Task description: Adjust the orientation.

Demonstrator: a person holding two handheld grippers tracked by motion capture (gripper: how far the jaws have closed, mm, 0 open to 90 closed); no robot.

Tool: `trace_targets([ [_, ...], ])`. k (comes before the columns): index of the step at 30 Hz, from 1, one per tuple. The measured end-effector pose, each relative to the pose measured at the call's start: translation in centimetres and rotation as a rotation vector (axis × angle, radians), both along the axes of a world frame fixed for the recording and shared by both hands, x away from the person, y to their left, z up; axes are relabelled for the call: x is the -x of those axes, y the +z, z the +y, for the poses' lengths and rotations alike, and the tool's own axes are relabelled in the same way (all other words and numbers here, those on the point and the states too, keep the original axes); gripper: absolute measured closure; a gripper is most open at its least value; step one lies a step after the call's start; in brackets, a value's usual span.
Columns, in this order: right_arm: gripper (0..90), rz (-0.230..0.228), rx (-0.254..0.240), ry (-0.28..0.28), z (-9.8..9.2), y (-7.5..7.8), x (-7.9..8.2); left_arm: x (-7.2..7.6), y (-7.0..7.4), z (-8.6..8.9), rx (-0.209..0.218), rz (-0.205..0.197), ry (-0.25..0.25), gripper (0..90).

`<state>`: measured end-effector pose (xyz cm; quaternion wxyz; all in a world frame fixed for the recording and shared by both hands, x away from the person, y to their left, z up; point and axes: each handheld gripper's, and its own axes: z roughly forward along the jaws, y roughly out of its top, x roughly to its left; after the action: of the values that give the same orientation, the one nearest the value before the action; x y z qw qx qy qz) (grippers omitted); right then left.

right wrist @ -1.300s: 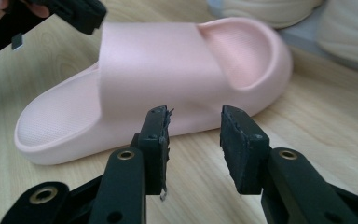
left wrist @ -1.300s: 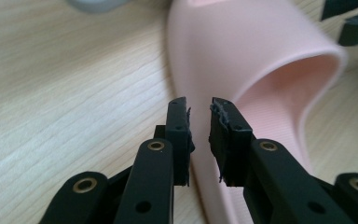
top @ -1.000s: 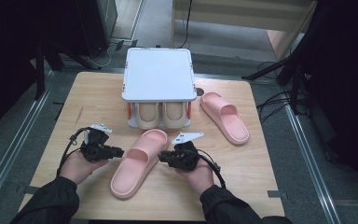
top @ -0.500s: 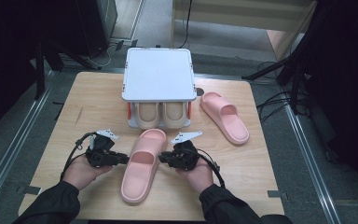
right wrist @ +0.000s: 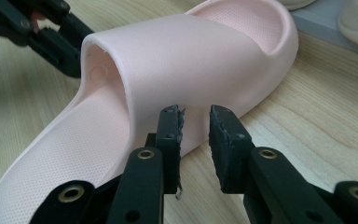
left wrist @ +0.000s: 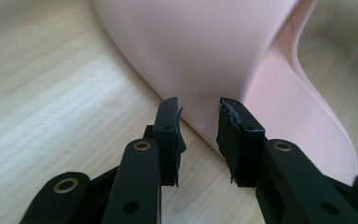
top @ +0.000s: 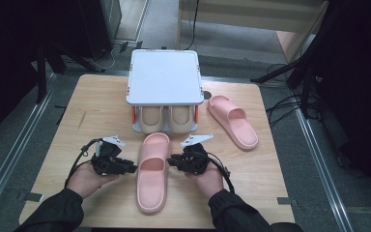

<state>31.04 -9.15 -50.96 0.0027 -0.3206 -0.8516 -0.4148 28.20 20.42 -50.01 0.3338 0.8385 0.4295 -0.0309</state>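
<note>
A pink slipper (top: 152, 169) lies lengthwise on the wooden table (top: 92, 111), toe toward a white rack (top: 163, 83). My left gripper (top: 134, 168) is at its left side and my right gripper (top: 170, 160) at its right side. In the left gripper view the jaws (left wrist: 199, 119) have just been opening; they stand apart at the slipper's sidewall (left wrist: 205, 51), with nothing pinched. The right gripper's jaws (right wrist: 195, 123) have also just been opening, their tips at the strap's side (right wrist: 191, 60) without pressing. The left gripper (right wrist: 51, 37) shows beyond the slipper.
A second pink slipper (top: 233, 120) lies at the right of the rack. A pair of beige slippers (top: 157, 118) sits on the rack's lower shelf. Bare table lies left of my left hand and at the front right.
The slipper's heel has swung to the right, so it now lies straight instead of slanted. The left gripper followed it rightward. Both grippers' jaws look wider.
</note>
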Motion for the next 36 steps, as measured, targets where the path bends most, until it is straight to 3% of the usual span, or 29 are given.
trace_targets([
  [6, 68.6, -0.022, -0.017, -0.015, -0.7, 0.4, -0.1, -0.5, 0.5, 1.1, 0.024, -0.018, 0.033, 58.6],
  [13, 64.8, -0.046, -0.048, -0.047, -2.2, 0.9, -0.5, -1.3, 0.6, 1.9, 0.036, 0.0, 0.054, 46.7],
  [21, 64.2, -0.064, -0.049, -0.074, -3.7, 1.8, -1.4, -1.5, 0.6, 2.4, 0.047, -0.012, 0.075, 42.9],
  [25, 62.8, -0.066, -0.076, -0.083, -4.8, 2.4, -2.0, -1.5, 0.6, 2.8, 0.044, -0.012, 0.081, 41.8],
  [36, 63.2, -0.077, -0.082, -0.154, -8.0, 3.4, -3.7, -1.5, 0.7, 3.2, 0.049, -0.017, 0.101, 38.5],
])
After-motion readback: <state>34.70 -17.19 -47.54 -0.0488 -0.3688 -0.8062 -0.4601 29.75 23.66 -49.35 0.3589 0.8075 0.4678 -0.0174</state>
